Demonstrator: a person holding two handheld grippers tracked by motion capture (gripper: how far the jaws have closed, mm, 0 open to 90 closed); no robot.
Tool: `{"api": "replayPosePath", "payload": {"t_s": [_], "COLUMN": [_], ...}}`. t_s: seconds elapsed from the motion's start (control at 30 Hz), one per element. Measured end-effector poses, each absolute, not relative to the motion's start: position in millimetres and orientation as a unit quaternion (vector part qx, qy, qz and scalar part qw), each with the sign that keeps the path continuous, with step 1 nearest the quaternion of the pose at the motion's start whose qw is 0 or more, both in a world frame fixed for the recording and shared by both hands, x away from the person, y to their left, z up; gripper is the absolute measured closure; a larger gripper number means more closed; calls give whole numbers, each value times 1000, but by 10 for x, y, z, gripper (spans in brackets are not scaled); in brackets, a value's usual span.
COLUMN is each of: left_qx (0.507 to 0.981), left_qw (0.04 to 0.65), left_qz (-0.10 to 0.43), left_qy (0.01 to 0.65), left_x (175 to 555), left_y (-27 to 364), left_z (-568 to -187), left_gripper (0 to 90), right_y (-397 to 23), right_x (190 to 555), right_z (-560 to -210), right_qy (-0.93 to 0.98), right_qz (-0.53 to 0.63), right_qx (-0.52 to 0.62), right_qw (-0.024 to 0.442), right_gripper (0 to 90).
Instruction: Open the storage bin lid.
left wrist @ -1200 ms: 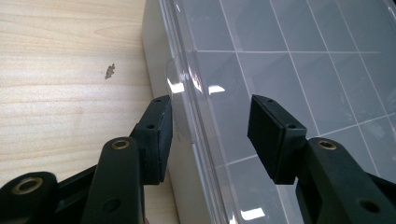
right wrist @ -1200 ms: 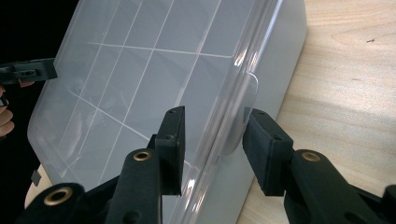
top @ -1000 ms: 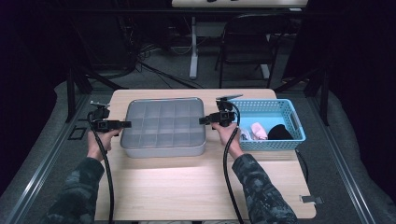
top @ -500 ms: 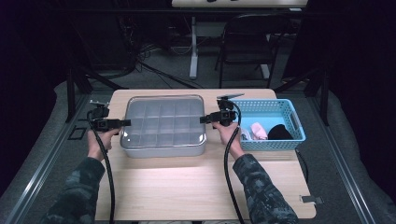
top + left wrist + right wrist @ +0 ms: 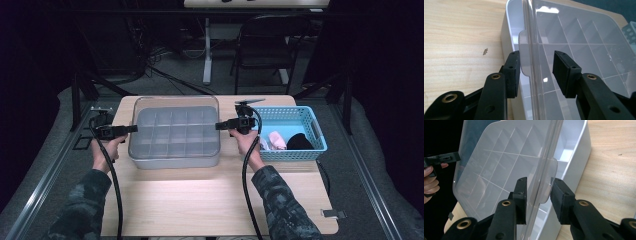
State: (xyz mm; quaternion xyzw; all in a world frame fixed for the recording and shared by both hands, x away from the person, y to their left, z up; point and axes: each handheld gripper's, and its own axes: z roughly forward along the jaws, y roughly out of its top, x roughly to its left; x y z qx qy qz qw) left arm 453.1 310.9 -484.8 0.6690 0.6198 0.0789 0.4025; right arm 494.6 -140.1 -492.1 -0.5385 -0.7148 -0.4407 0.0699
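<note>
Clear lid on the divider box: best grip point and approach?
Grip the clear lid by its small rounded end tabs, one per short end, coming in level from each side. The tabs jut past the rim, thin enough for jaws. Left gripper and right gripper already straddle them, jaws just closing.

Both sleeves (image 5: 75, 205) wear a dark camouflage pattern of grey-green and black patches, rising from the lower corners of the high view. Each hand carries black tongs: the left tongs (image 5: 131, 129) at mid left, the right tongs (image 5: 219, 126) just right of centre. A thick black cable (image 5: 116, 190) trails from each toward the bottom edge. In the gripper views the jaws are matte black bars ending in flat rectangular pads (image 5: 513, 72), with brass-ringed holes (image 5: 496, 76) and small screw holes along them.
</note>
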Motion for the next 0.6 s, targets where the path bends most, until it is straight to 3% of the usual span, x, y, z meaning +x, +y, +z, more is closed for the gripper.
{"api": "replayPosePath", "payload": {"t_s": [0.6], "left_qx": [646], "left_qw": [436], "left_qz": [66], "left_qy": [623], "left_x": [4443], "left_y": [3207], "left_z": [-4796], "left_gripper": [650], "right_y": [-1438], "right_x": [4911], "right_z": [-4872], "right_qy": [-706], "right_qz": [-457], "right_qx": [-534], "right_qw": [86], "right_gripper": [714]}}
